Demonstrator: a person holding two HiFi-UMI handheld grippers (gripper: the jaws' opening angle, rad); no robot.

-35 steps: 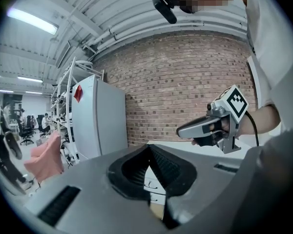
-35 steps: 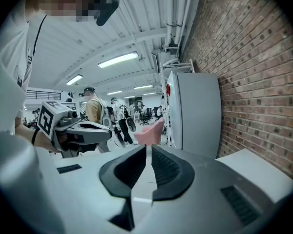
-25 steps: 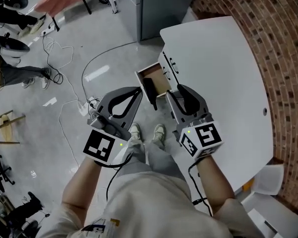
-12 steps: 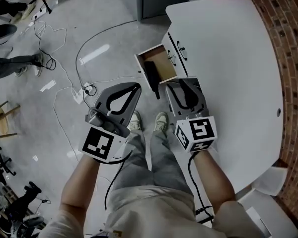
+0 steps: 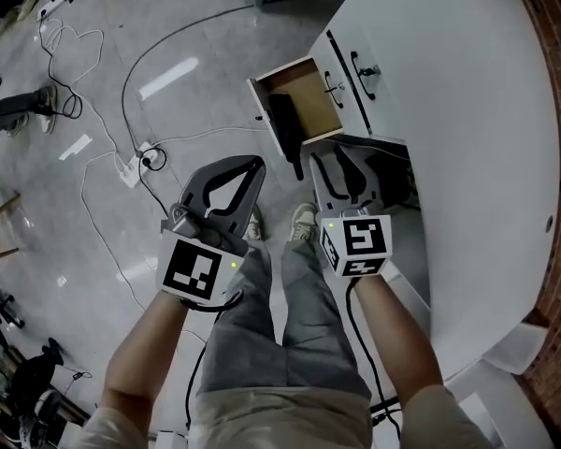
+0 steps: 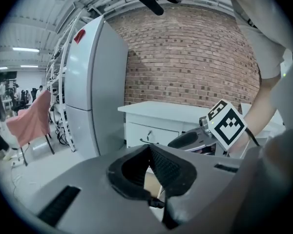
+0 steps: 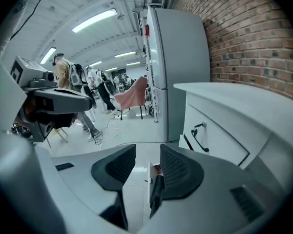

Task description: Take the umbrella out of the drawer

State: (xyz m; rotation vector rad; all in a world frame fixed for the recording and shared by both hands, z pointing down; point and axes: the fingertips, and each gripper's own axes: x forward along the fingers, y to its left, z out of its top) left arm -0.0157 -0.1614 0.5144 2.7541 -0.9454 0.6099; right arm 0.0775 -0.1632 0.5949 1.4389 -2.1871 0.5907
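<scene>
The low drawer of the white cabinet stands pulled out, its wooden inside showing. A black folded umbrella lies along its left side, with one end sticking out over the front edge. My right gripper hovers just short of the drawer front. Its jaws are opening and hold nothing. Through their gap in the right gripper view I see the umbrella farther off. My left gripper hangs over the floor to the left of the drawer. It is shut, tips touching, and empty.
The white cabinet top fills the right side, with handled upper drawers above the open one. Cables and a power strip lie on the grey floor at left. The person's shoes stand just below the drawer. A tall grey fridge stands beyond.
Both grippers have sunk toward the drawer, which now looks larger and nearer in the head view. The right jaws have spread wider. The left jaws stay together.
</scene>
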